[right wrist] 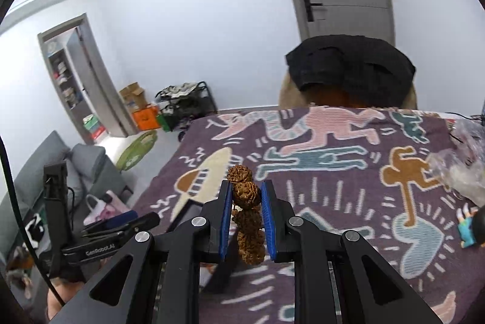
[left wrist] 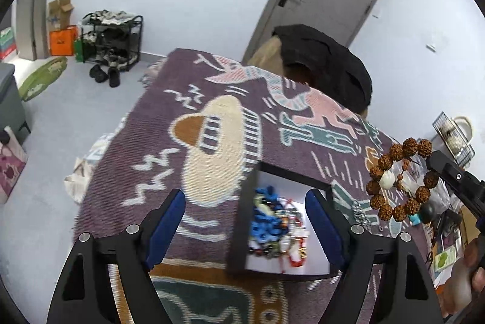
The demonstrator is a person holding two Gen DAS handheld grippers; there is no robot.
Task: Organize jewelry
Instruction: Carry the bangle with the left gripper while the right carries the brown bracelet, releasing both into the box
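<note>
the right gripper (right wrist: 246,196) is clamped on a brown seed-bead bracelet (left wrist: 400,178), its blue pads (right wrist: 226,221) pressing one bead while the rest of the loop hangs free above the patterned purple cloth (left wrist: 212,117) on the tabletop. the left gripper (left wrist: 245,205) has its jaws wide apart with nothing between them, held over a black-rimmed jewelry box (left wrist: 242,233) whose white floor carries a heap of blue, red and mixed beads (left wrist: 272,227). the bracelet is in the air to the right of that box.
</note>
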